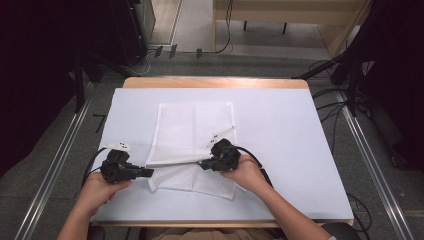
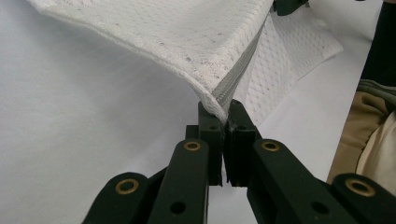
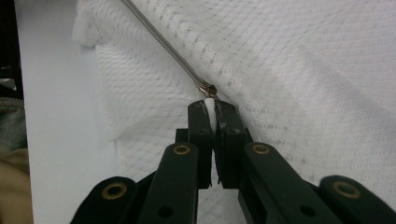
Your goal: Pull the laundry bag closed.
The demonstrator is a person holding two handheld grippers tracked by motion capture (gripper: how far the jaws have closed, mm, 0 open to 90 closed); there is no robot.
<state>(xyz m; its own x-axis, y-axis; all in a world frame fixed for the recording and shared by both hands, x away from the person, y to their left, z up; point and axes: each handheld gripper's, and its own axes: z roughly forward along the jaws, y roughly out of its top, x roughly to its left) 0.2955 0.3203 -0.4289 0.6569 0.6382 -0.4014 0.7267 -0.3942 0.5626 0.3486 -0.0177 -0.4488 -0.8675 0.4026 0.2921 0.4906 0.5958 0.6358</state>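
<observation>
A white mesh bag [image 1: 195, 130] lies flat on the table, its near edge lifted along a grey zipper [image 1: 175, 164]. My left gripper [image 1: 150, 172] is shut on the bag's left end of the zipper; in the left gripper view the jaws [image 2: 225, 112] pinch the mesh right where the zipper [image 2: 238, 70] ends. My right gripper [image 1: 202, 163] is farther along the zipper, to the right. In the right gripper view it [image 3: 211, 109] is shut on the white zipper pull [image 3: 210, 103], just below the metal slider [image 3: 207, 88]. The zipper [image 3: 163, 42] runs up and to the left across the mesh [image 3: 303, 70].
A white cover [image 1: 280, 150] is spread over the wooden table [image 1: 215, 82]. Cables and metal rails run along the floor on both sides. The person's lap [image 2: 373, 140] is at the near edge, close behind the grippers.
</observation>
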